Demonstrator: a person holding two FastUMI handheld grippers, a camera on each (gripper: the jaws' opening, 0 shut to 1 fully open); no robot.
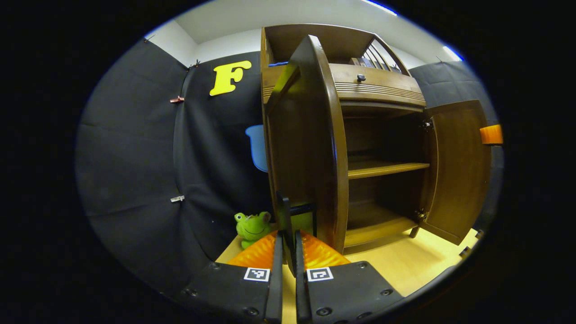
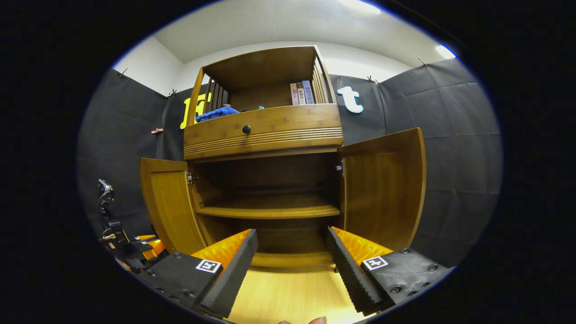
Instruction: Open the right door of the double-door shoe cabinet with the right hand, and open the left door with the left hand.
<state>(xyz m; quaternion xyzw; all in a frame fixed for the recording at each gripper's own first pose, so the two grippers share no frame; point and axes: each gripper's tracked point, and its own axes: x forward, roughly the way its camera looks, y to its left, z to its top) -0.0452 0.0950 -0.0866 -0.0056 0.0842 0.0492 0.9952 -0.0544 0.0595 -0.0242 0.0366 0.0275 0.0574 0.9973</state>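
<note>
Left tongs seemingly pinch left door; right tongs gape.

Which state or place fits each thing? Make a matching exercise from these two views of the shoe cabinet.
Things:
1. left door
2. right gripper
3. frog toy
4. blue cloth

States or places:
A. jaws wide apart, holding nothing
B. swung open, handle clamped by the left gripper
C. on the top shelf
D. on the floor beside the cabinet

Pairs: 1-B, 2-A, 3-D, 4-C
</note>
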